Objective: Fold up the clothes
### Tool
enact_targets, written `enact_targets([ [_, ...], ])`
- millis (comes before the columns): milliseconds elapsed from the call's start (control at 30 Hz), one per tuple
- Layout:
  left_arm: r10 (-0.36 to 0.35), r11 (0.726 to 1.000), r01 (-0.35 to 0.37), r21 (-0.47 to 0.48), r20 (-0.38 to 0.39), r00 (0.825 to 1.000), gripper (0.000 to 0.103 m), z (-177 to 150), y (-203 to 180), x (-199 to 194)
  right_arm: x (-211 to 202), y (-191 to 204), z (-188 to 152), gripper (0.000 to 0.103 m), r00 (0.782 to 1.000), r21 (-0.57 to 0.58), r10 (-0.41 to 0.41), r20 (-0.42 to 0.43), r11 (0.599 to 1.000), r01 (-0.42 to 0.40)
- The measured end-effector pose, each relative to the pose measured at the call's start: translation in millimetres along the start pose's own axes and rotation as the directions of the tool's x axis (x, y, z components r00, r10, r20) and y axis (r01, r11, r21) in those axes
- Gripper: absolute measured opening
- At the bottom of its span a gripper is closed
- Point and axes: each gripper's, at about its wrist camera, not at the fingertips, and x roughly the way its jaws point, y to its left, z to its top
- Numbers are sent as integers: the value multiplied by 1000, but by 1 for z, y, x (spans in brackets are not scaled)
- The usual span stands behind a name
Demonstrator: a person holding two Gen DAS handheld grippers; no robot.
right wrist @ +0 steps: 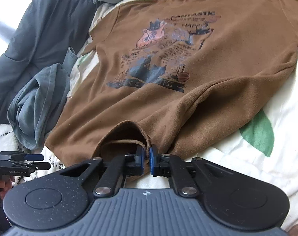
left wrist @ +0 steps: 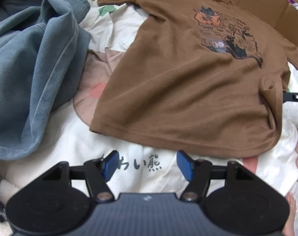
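A brown T-shirt [left wrist: 178,90] with a cat print lies spread face up on white bedding [left wrist: 78,149]. In the right wrist view my right gripper [right wrist: 147,155] is shut on a raised fold of the brown T-shirt [right wrist: 149,102] at its near edge, and the cloth tents up behind the pads. From the left wrist camera that gripper [left wrist: 286,96] shows at the shirt's right side. My left gripper [left wrist: 147,163] is open over the bedding just short of the bottom hem, with nothing between its fingers. It also shows as the left gripper [right wrist: 36,160] at the far left.
A crumpled blue-grey garment [left wrist: 30,74] lies left of the shirt. A dark grey garment [right wrist: 40,29] lies further back on the left. Brown cardboard [left wrist: 267,5] sits beyond the collar. A person's hand [right wrist: 1,184] holds the left gripper's handle.
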Motion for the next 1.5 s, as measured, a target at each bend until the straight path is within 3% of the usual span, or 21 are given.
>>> enact_targets([
  [500, -2, 999, 4, -37, 55, 998, 67, 3, 8, -20, -86, 18, -35, 3, 996, -108, -88, 31, 990, 91],
  [1000, -2, 999, 5, -49, 73, 997, 67, -1, 15, -28, -154, 19, -75, 3, 980, -120, -188, 65, 974, 195],
  [1233, 11, 998, -8, -59, 59, 998, 67, -3, 22, -23, -140, 11, -94, 3, 977, -116, -214, 2, 970, 212],
  [1500, 35, 998, -33, -45, 34, 999, 67, -6, 33, -16, -120, -6, -134, 8, 973, -23, -206, -103, 979, 205],
])
